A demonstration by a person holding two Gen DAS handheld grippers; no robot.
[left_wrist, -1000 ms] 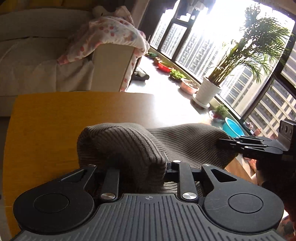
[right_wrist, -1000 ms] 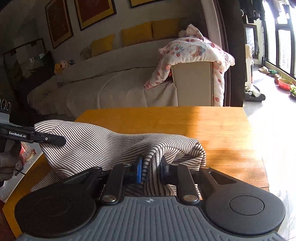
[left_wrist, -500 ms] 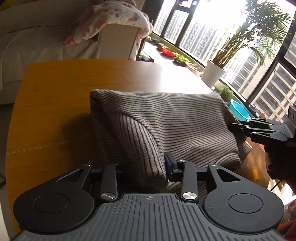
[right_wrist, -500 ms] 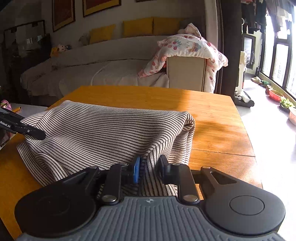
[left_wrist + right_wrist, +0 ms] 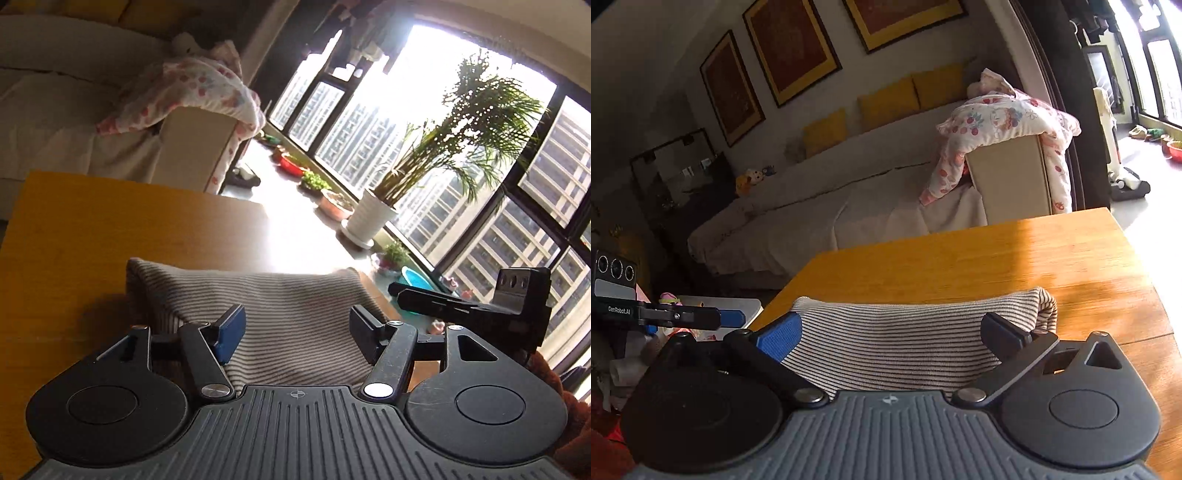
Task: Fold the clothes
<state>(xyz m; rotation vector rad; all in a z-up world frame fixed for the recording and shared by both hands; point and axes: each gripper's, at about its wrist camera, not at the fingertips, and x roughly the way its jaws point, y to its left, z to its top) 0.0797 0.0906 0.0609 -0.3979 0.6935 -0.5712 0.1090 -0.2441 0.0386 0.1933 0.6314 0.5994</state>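
Fingers (image 5: 779, 338) spread over striped garment (image 5: 905, 332), wooden table (image 5: 1034, 258), sofa (image 5: 812, 221) beyond

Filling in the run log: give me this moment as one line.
task: fold clothes | striped garment: folded, on table | left gripper: opening, pads off cloth | right gripper: opening, pads off cloth

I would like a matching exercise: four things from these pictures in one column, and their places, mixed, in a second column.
Things:
1. striped garment
2. flowered blanket
3. potted palm
4. framed pictures

Places:
A. on the wall above the sofa
B. on the floor by the window
C. lying on the wooden table
D. draped over the sofa's arm

Pairs: 1-C, 2-D, 3-B, 4-A
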